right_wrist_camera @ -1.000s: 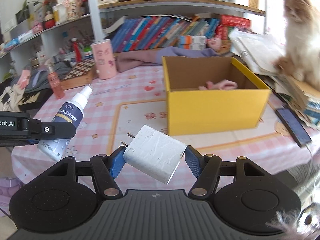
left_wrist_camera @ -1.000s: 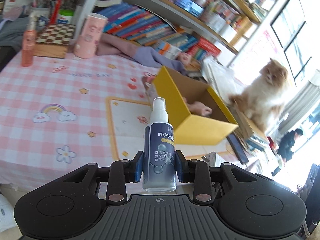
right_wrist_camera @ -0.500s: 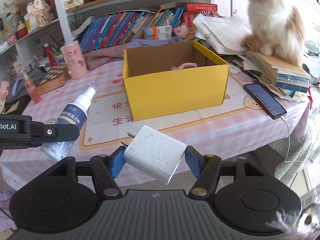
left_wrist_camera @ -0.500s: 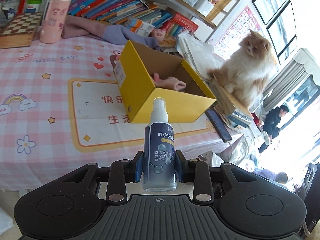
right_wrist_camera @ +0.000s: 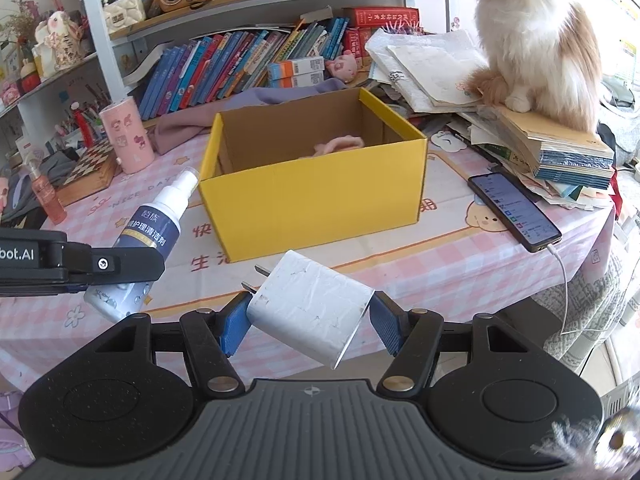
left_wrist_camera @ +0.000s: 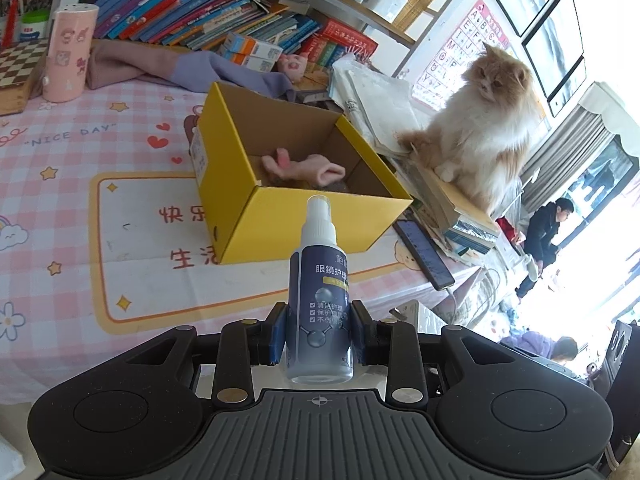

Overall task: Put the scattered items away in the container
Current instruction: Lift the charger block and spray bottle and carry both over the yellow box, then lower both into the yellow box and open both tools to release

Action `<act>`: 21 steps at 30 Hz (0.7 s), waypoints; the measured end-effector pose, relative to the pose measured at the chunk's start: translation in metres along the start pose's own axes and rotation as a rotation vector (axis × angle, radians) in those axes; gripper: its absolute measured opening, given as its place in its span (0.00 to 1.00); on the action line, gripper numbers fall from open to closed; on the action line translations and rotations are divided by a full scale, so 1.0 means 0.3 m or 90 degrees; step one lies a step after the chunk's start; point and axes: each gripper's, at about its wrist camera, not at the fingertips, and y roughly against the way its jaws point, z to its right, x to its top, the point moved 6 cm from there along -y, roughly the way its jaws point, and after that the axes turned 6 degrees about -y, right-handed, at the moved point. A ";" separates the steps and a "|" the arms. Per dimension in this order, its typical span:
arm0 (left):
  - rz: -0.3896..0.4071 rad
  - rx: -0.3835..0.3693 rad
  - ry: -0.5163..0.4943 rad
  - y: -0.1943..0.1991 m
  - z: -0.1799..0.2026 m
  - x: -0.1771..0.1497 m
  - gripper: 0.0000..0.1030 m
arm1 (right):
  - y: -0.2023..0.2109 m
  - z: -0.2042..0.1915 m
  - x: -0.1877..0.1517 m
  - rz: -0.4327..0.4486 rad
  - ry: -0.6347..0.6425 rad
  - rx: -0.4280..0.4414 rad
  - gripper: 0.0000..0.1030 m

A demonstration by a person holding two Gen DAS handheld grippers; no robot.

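My left gripper [left_wrist_camera: 318, 334] is shut on a dark blue spray bottle [left_wrist_camera: 319, 300] with a white nozzle, held upright in front of the open yellow cardboard box [left_wrist_camera: 304, 220]. A pink soft item [left_wrist_camera: 304, 168] lies inside the box. My right gripper [right_wrist_camera: 308, 320] is shut on a white plug adapter [right_wrist_camera: 308, 306], held tilted above the table's front edge, short of the box [right_wrist_camera: 316, 200]. The right wrist view also shows the spray bottle [right_wrist_camera: 148, 232] in the left gripper at the left.
An orange-and-white cat [right_wrist_camera: 536, 36] sits on a stack of books [right_wrist_camera: 560, 148] right of the box. A phone [right_wrist_camera: 514, 210] on a cable lies beside the box. A pink cup [right_wrist_camera: 126, 140], chessboard [right_wrist_camera: 90, 168] and orange bottle [right_wrist_camera: 42, 188] stand at the back left. The checked tablecloth [left_wrist_camera: 52, 200] covers the table.
Both grippers have moved nearer the box, still holding their items. The left view has swung right, so the box inside shows more. The cat turned its head.
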 end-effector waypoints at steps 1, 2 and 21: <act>0.000 0.002 -0.001 -0.009 0.006 0.006 0.30 | -0.005 0.009 0.008 0.000 -0.001 0.001 0.60; 0.000 0.003 -0.001 -0.017 0.011 0.012 0.30 | -0.012 0.017 0.015 -0.001 -0.001 0.003 0.60; 0.053 0.067 0.002 -0.202 0.062 0.240 0.30 | -0.182 0.144 0.314 0.046 0.049 0.070 0.60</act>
